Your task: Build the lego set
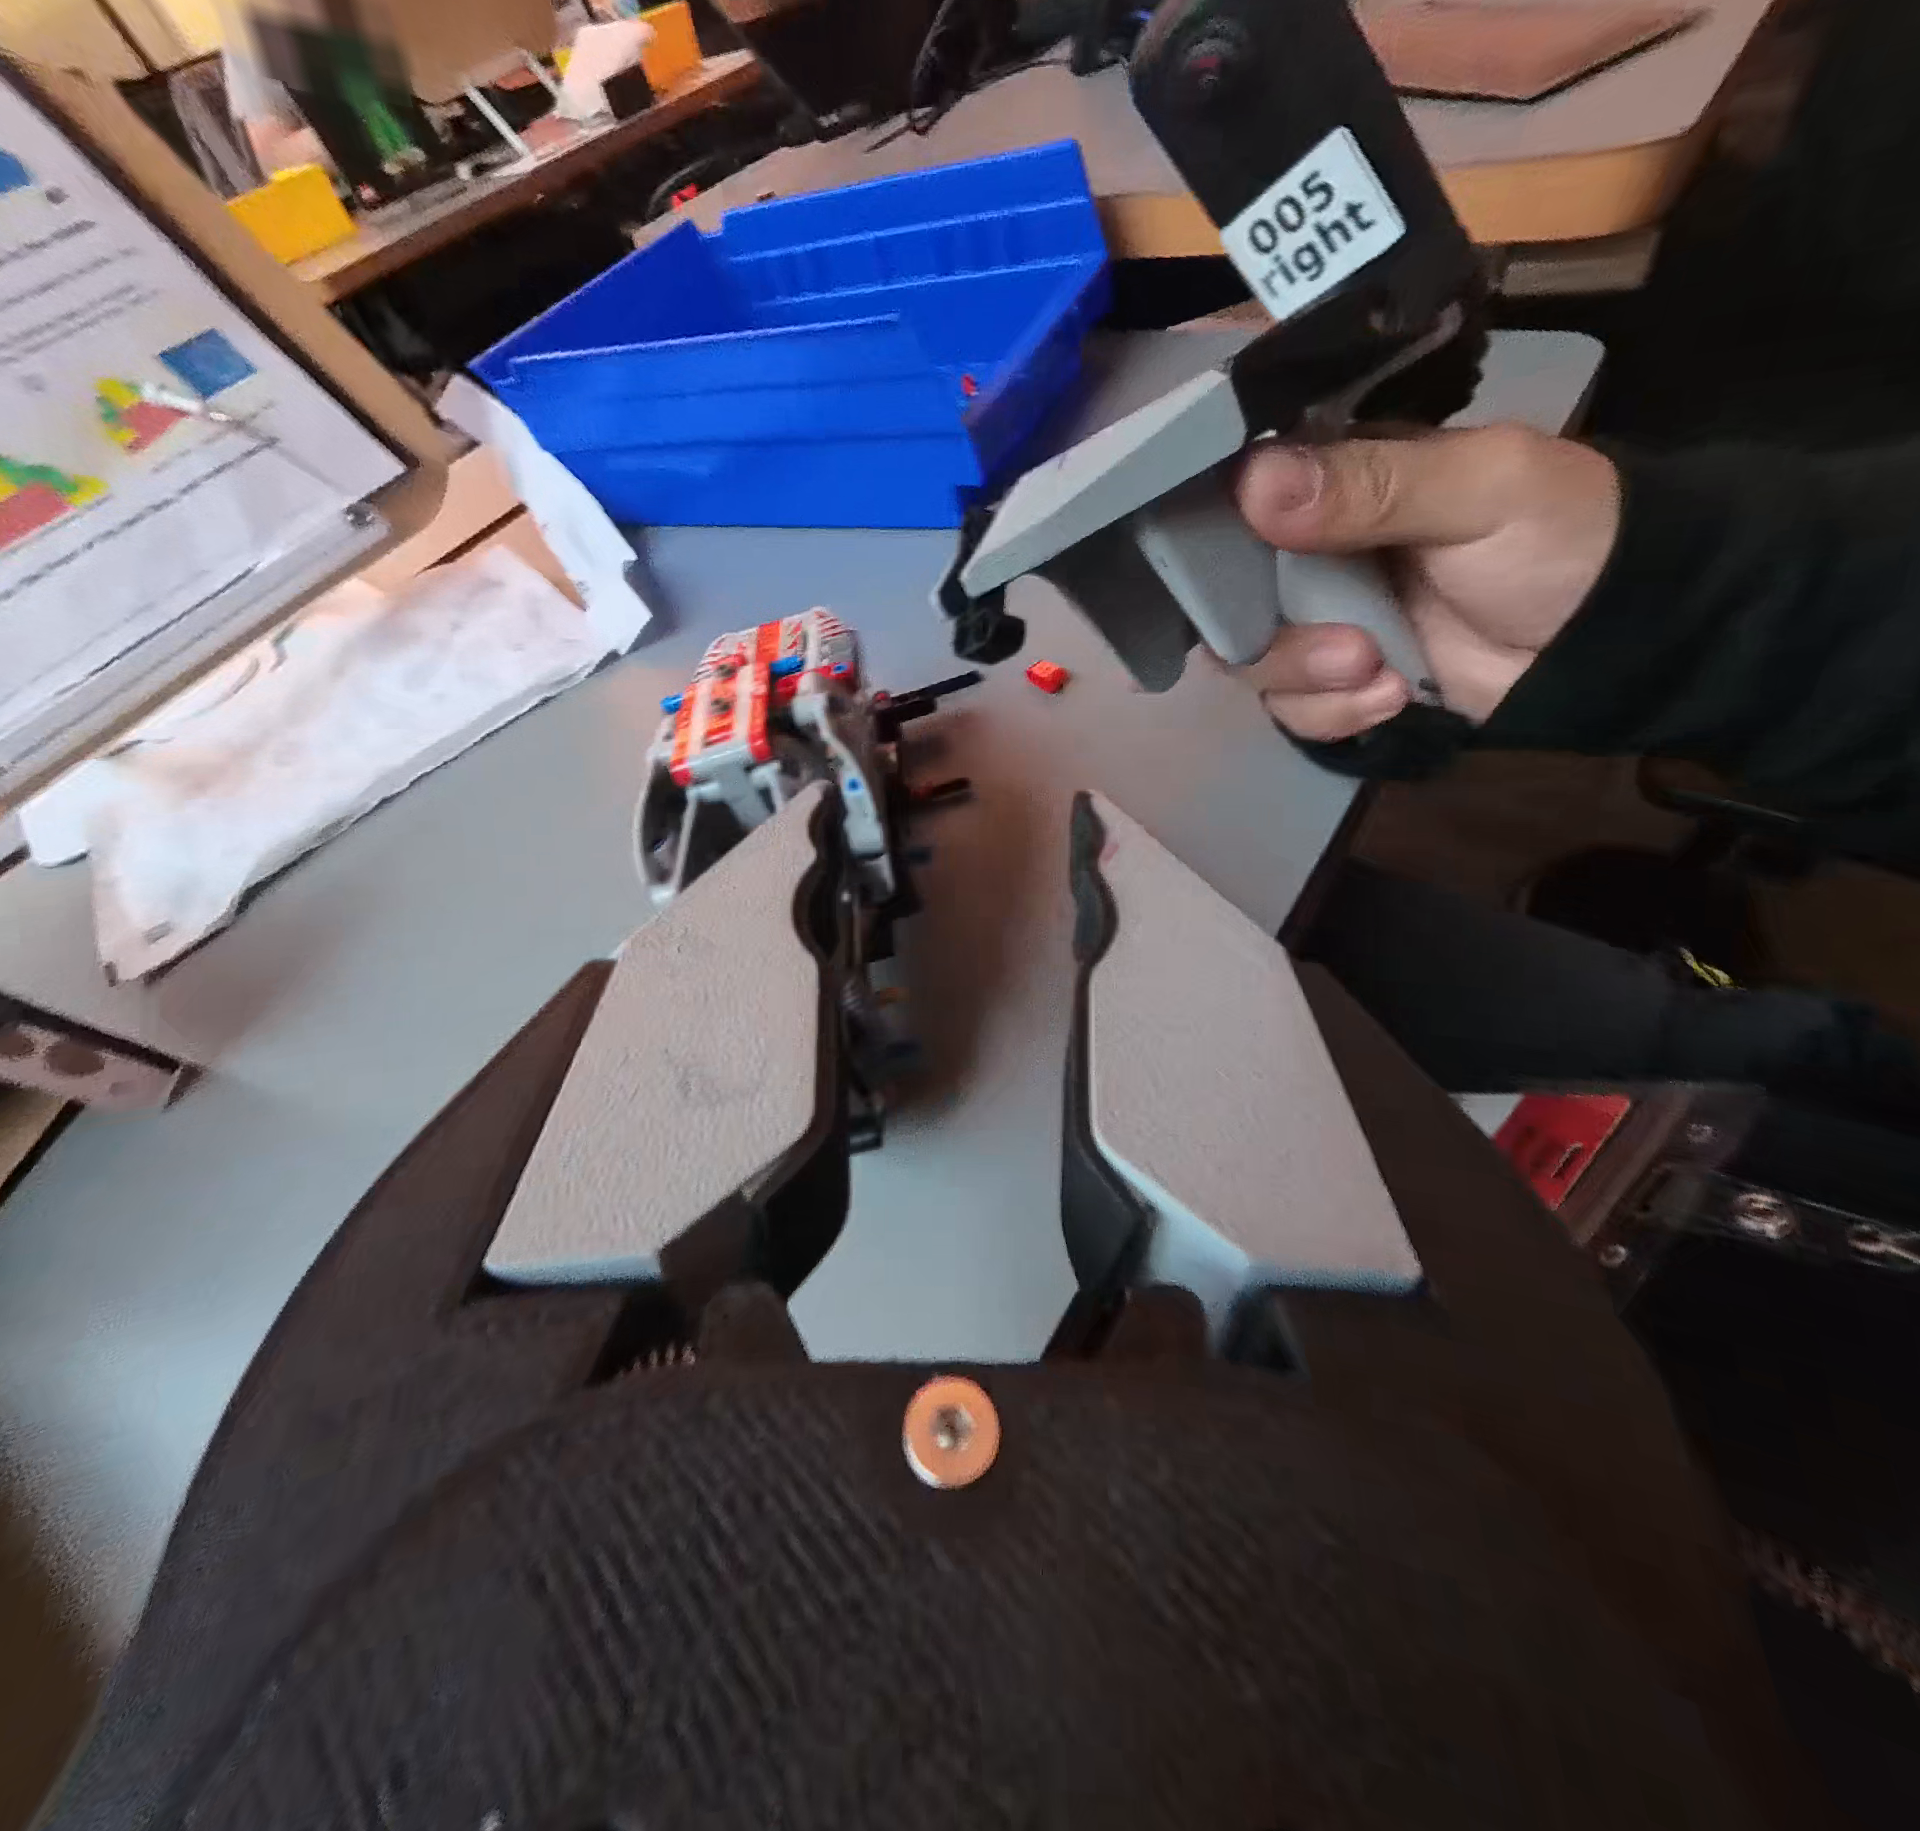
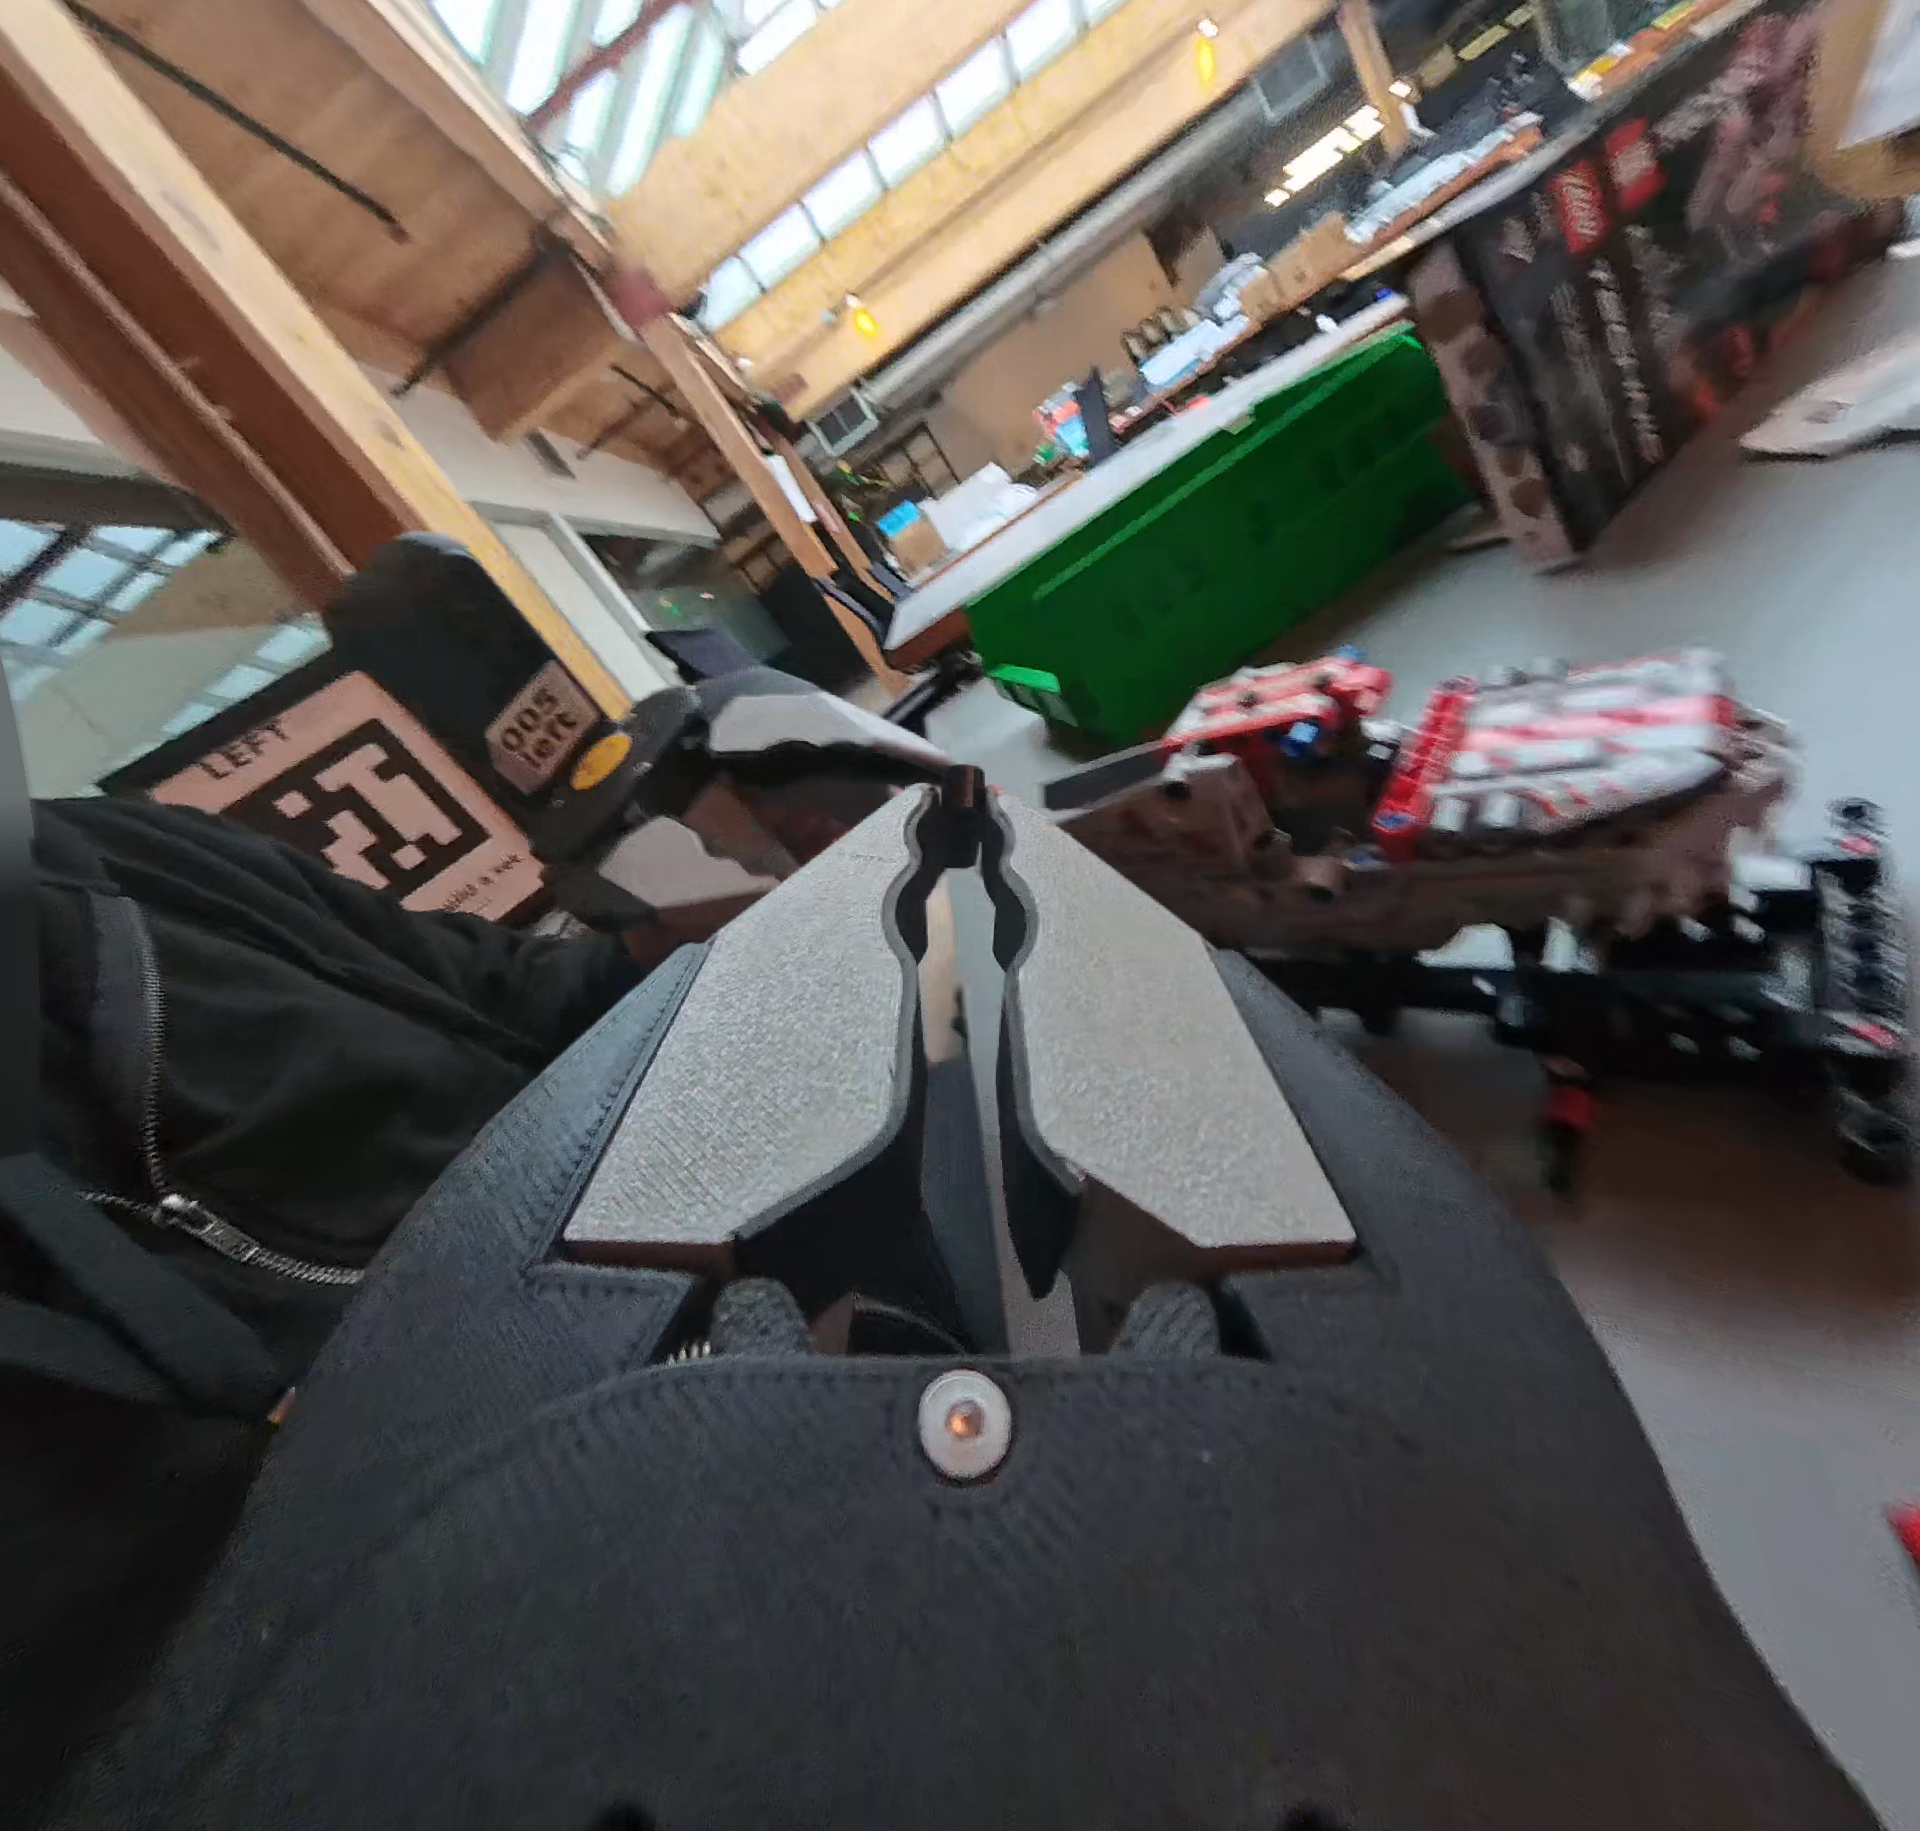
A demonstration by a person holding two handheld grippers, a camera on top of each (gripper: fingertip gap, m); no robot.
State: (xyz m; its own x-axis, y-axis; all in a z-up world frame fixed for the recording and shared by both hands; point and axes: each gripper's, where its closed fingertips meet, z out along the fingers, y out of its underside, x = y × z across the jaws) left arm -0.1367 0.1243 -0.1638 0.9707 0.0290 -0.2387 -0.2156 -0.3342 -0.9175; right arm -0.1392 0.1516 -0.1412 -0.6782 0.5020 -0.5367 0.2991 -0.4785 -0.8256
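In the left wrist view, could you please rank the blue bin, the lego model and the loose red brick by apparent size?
1. blue bin
2. lego model
3. loose red brick, clearly smallest

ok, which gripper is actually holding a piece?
The right gripper: its jaws pinch a small black piece. The left gripper is open and empty beside the lego model.

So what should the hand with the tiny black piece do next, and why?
Probably bring the right tool down toward the lego model. It pinches a small black piece at its tips, above the table, while the left tool sits open beside the model, gripping nothing.
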